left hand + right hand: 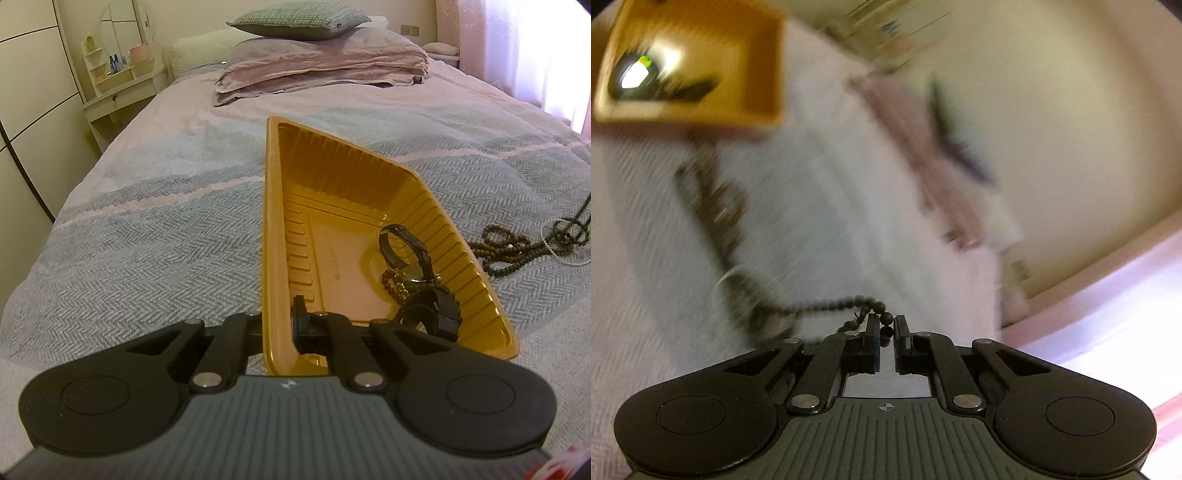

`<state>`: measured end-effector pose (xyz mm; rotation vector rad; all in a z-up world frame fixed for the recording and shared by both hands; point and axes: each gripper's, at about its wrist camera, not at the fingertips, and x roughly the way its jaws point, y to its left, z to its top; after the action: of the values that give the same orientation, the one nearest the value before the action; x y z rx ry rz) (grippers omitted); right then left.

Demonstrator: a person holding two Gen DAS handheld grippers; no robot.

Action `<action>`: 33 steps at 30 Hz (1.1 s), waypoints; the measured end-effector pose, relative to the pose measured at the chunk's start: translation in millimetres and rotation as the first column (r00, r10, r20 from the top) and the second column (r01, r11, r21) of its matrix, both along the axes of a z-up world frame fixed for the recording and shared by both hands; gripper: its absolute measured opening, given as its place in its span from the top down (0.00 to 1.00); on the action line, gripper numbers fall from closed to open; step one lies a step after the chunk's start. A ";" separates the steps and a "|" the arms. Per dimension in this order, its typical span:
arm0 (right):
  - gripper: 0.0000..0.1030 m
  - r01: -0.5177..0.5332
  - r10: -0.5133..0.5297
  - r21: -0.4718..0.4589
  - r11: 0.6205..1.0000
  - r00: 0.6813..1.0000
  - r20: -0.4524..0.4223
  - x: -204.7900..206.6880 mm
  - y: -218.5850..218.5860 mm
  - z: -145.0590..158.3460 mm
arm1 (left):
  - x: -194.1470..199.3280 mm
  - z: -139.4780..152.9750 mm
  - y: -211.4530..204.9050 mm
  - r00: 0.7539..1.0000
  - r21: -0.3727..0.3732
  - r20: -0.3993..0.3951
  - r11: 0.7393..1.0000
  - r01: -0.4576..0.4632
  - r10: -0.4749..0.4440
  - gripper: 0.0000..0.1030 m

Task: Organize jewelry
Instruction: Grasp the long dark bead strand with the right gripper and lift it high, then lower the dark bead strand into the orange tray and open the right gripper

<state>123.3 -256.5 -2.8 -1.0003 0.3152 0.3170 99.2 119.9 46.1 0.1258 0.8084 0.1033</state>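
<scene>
A golden plastic tray (pixel 273 221) rests tilted on the bedspread. My left gripper (pixel 282 325) is shut on its near wall, with one finger (pixel 299 317) inside and the other hidden behind the wall. In the tray lie a black watch (pixel 406 247), a second dark watch (pixel 436 314) and a brown bead bracelet (pixel 393 284). To the tray's right on the bed lie brown beads (pixel 506 251) and a thin silver bangle (pixel 565 254). The right wrist view is blurred. My right gripper (pixel 886 328) is shut on a black bead string (pixel 827 306) that trails left to the bead pile (pixel 720 214). The tray (pixel 753 74) shows at upper left.
Folded pink bedding (pixel 321 62) with a checked pillow (pixel 299 18) on top lies at the bed's head. A white dressing table (pixel 122 74) with a round mirror stands at the far left, and a bright curtain (pixel 535 48) hangs at the right. The striped bedspread (pixel 147 221) stretches left of the tray.
</scene>
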 end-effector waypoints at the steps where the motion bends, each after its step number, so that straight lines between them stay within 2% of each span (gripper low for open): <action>1: 0.93 0.011 -0.012 0.033 0.999 0.999 0.033 -3.8 -1.4 15.7 | -0.1 0.1 0.0 1.000 0.001 0.000 1.000 0.001 -0.001 0.95; 5: 0.93 0.032 -0.053 0.132 0.991 0.986 0.158 -16.4 -5.7 72.2 | -0.3 0.3 0.9 1.000 -0.002 0.002 1.000 0.002 -0.002 0.95; 8: 0.93 0.028 -0.068 0.166 0.986 0.968 0.240 -23.7 -1.4 105.8 | -0.1 0.2 1.2 1.000 -0.002 0.002 1.000 0.002 -0.002 0.95; 14: 0.94 0.013 -0.093 0.229 0.973 0.934 0.346 -27.1 0.6 164.2 | 0.0 0.2 1.1 1.000 -0.002 0.002 1.000 0.002 -0.002 0.95; 21: 0.93 -0.083 -0.029 0.278 0.957 0.925 0.378 -30.7 20.9 216.6 | -0.2 0.4 1.3 1.000 -0.002 0.001 1.000 0.002 -0.002 0.95; 27: 0.94 -0.215 0.117 0.262 0.941 0.932 0.343 -32.8 47.3 255.4 | 0.8 0.4 2.3 1.000 -0.002 -0.005 1.000 0.008 -0.008 0.95; 33: 0.93 -0.349 0.252 0.275 0.896 0.909 0.331 -23.0 89.6 294.3 | 0.7 0.3 2.2 1.000 -0.001 -0.007 1.000 0.012 -0.012 0.95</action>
<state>100.4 -166.9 291.5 -0.7470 -0.1634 0.4850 99.9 122.1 46.4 0.1296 0.8141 0.0912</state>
